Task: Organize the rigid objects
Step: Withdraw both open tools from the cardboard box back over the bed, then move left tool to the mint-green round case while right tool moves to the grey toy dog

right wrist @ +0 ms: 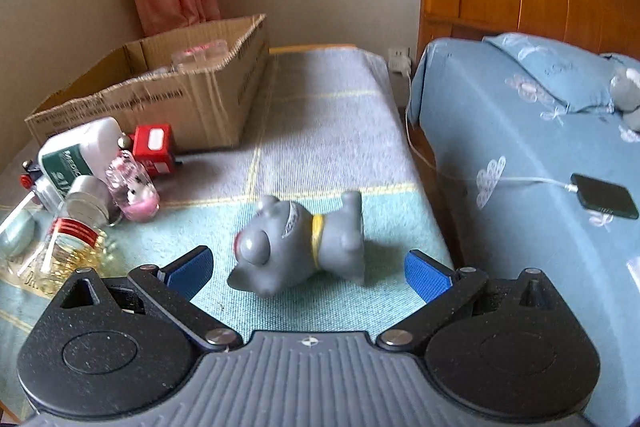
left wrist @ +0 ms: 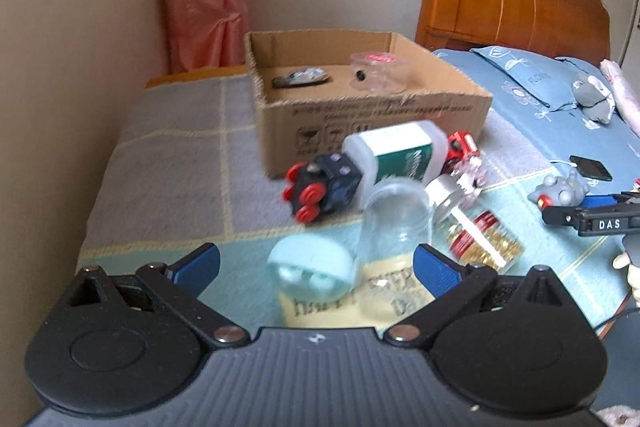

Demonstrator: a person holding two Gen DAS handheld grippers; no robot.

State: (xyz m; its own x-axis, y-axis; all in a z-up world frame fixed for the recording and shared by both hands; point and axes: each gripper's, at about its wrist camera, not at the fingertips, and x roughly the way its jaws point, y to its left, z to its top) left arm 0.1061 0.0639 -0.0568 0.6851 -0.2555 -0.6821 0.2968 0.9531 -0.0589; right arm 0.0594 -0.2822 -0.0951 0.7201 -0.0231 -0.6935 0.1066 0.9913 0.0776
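Left tongs: spread wide, nothing between the blue pads. They hover low over the cloth-covered tabletop, with a pale blue round case and a clear empty jar lying on its side in the gap ahead.

Right tongs: likewise spread wide and empty. A grey toy dog with a yellow collar lies on its side on the cloth between and just beyond the pads — no contact with either pad is visible.

Cardboard box: stands open at the far end of the tabletop, near the wall. Inside it are a clear round tub with a red lid and a flat dark oval item; that item is too blurred to identify.

Loose items clustered in front of the box: a white bottle with a green label on its side, touching a black toy engine with red wheels; a red toy vehicle; a small pink figure in clear packaging; a jar with gold contents and a red band — also on its side.

A bed with a blue sheet stands beside the tabletop; a dark phone on a white cable lies on it.
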